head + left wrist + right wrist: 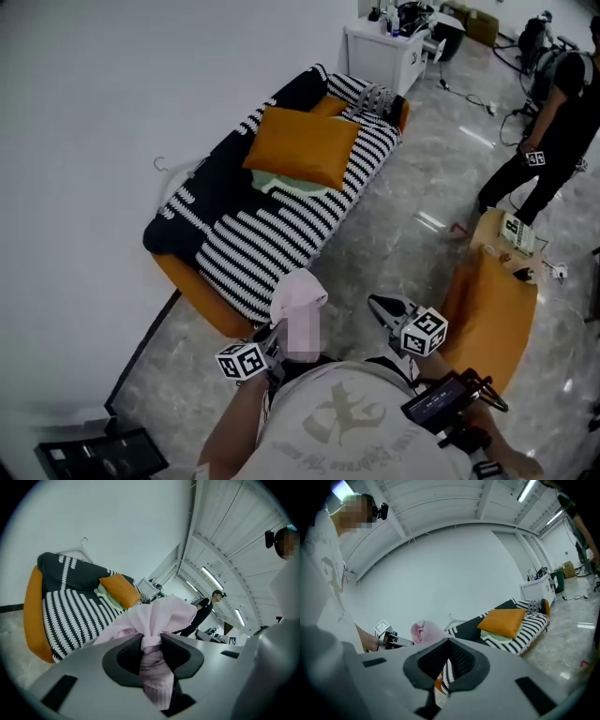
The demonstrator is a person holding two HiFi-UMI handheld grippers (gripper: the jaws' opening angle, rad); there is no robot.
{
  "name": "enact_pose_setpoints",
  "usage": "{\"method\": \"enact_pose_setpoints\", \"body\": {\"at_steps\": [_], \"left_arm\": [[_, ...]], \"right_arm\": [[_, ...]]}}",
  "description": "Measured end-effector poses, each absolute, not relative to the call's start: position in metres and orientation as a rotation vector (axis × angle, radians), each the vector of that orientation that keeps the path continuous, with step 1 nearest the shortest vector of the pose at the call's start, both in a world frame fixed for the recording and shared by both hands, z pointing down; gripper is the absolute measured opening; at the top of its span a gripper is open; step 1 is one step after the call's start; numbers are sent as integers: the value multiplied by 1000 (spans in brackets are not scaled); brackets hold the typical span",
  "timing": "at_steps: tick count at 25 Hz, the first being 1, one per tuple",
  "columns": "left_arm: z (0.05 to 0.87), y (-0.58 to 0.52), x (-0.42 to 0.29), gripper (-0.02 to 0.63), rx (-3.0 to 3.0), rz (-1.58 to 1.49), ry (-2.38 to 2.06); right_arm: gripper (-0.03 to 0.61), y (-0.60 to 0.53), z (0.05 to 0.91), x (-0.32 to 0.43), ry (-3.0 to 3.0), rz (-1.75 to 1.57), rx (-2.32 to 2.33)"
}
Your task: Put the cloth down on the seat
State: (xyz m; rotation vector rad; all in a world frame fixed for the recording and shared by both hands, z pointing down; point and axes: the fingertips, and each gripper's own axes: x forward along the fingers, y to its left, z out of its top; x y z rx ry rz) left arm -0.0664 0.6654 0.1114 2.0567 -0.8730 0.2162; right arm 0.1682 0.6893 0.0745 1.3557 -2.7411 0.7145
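Head view: the left hand-held gripper (278, 333) was clamped on the pink cloth (298, 292), and the bundle stood up out of its jaws, right at the near end of the sofa (272, 234). It was held up in the air, not lying on the striped seat. An orange cushion (302, 145) sat toward the sofa's far end. The right hand-held gripper (384, 309) hung beside the left one with nothing in it. A person (553, 122) stood off at the far right on the floor (403, 234).

Left gripper view: both pads of the left hand-held gripper (151, 644) pinched the cloth (159, 616), and its folds puffed out above them. The sofa (70, 611) and cushion (122, 588) lay beyond.

Right gripper view: the right hand-held gripper (447, 663) had its jaws a narrow slit apart and was empty, with stripes showing through the gap. The cloth (424, 632) poked up at left, and the sofa (529, 623) was at right.
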Motion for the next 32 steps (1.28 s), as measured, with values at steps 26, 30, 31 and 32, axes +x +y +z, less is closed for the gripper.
{"method": "enact_pose_setpoints", "body": {"at_steps": [26, 30, 31, 32], "left_arm": [[94, 671, -66, 121, 2057, 168, -1008], [92, 678, -60, 121, 2052, 177, -1014], [92, 679, -60, 121, 2048, 180, -1012], [93, 679, -61, 120, 2045, 185, -1009]], "right_arm": [[15, 687, 87, 181, -2738, 797, 1360], [15, 692, 92, 182, -2736, 823, 1351], [15, 692, 92, 179, -2735, 827, 1346], [15, 692, 92, 176, -2735, 831, 1340]]}}
